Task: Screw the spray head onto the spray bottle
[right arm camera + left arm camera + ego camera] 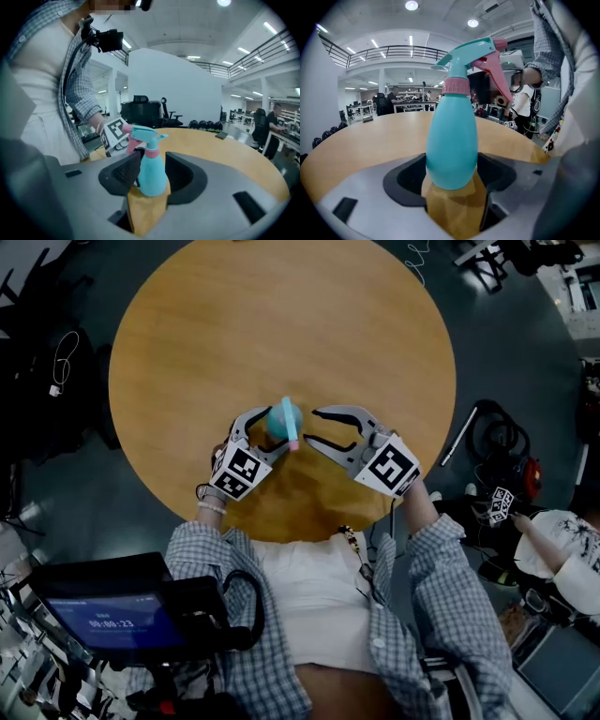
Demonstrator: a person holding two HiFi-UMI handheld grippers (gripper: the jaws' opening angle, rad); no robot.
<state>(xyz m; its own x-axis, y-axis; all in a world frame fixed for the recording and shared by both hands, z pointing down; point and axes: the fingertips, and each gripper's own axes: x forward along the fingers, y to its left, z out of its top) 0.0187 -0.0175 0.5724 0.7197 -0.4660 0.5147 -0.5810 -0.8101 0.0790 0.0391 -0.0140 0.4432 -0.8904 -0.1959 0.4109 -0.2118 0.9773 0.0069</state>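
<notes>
A teal spray bottle (281,418) stands upright on the round wooden table (281,315), near its front edge. The teal spray head (473,51), with a pink trigger and a pink collar, sits on the bottle's neck. My left gripper (275,430) is shut on the bottle's body (452,145), which fills the hollow between its jaws. My right gripper (309,427) comes in from the right, open, with its fingertips beside the pink trigger. In the right gripper view the bottle (153,176) stands just past the jaw tips, and no pad visibly presses on it.
The left gripper's marker cube (115,132) shows behind the bottle in the right gripper view. A screen on a stand (94,624) sits at the lower left. A person in white (562,531) and cables are on the floor to the right. Most of the tabletop lies beyond the bottle.
</notes>
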